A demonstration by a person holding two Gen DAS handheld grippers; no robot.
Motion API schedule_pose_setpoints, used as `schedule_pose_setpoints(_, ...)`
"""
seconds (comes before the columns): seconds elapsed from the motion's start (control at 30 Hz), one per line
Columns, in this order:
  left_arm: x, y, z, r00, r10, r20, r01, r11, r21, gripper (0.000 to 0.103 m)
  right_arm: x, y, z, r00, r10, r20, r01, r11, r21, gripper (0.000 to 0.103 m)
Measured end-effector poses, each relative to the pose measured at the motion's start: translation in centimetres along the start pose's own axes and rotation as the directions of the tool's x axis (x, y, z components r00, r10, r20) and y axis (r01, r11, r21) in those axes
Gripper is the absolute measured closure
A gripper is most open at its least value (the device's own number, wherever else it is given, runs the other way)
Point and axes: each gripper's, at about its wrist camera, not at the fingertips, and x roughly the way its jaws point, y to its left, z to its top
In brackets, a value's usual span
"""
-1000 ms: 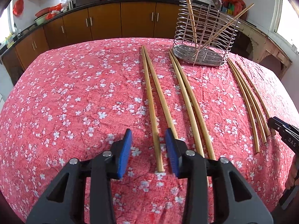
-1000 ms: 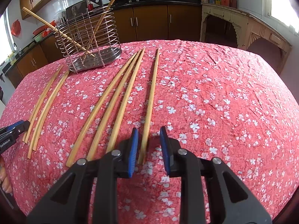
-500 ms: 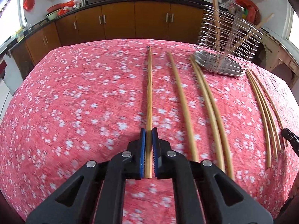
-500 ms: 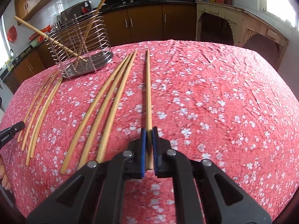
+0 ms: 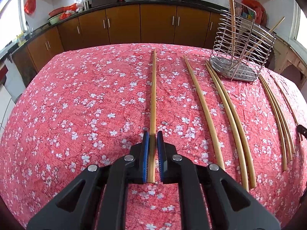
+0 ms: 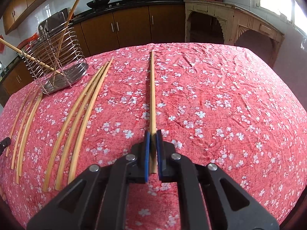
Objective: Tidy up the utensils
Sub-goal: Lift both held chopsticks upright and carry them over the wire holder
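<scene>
My left gripper point(image 5: 153, 134) is shut on the near end of a long bamboo chopstick point(image 5: 153, 95) that points away over the red floral tablecloth point(image 5: 86, 105). My right gripper point(image 6: 153, 133) is shut on another long bamboo chopstick point(image 6: 152, 92), also pointing away. A wire utensil holder point(image 5: 241, 53) stands at the far right in the left wrist view and far left in the right wrist view point(image 6: 55, 61), with two chopsticks leaning in it. Several more chopsticks point(image 5: 226, 111) lie on the cloth between the grippers.
A group of thin chopsticks point(image 5: 278, 115) lies near the table's right edge in the left wrist view. Kitchen cabinets point(image 5: 122, 25) run behind the table. A pale wooden console point(image 6: 230, 23) stands at the back right in the right wrist view.
Both grippers closed from open onto a chopstick each. Each held chopstick now lines up straight ahead of its gripper, apart from the others on the cloth.
</scene>
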Motion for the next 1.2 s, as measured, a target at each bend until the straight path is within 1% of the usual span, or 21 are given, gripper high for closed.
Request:
schedule_pose_setpoints(0.3,-0.2,0.2,-0.2,1.000,-0.024,0.002,0.024,0.999,-0.023,0.093,0.0,-1.3,-0.3,0.997,0.073,0.006,-0.074,0.994,0.080,0.095)
schedule_pose_setpoints(0.53,-0.2,0.1,-0.1,1.000,-0.019,0.002,0.019,1.000,-0.017,0.093,-0.2,-0.9,-0.2,0.999,0.054,0.004,-0.054,0.996,0.065,0.095)
schedule_pose_setpoints(0.77,-0.3,0.6,-0.1,0.999,-0.047,0.004,0.047,0.998,-0.042,0.093,-0.2,-1.0,-0.2,0.998,0.065,0.005,-0.066,0.995,0.075,0.095)
schedule_pose_setpoints(1.03,-0.5,2.2,-0.3,0.995,-0.096,0.010,0.096,0.992,-0.084,0.092,-0.2,-1.0,-0.2,0.998,0.063,0.004,-0.063,0.995,0.073,0.095)
schedule_pose_setpoints(1.2,-0.7,2.8,-0.3,0.995,-0.094,0.010,0.095,0.992,-0.084,0.093,-0.2,-1.0,-0.2,0.998,0.058,0.004,-0.058,0.996,0.068,0.095)
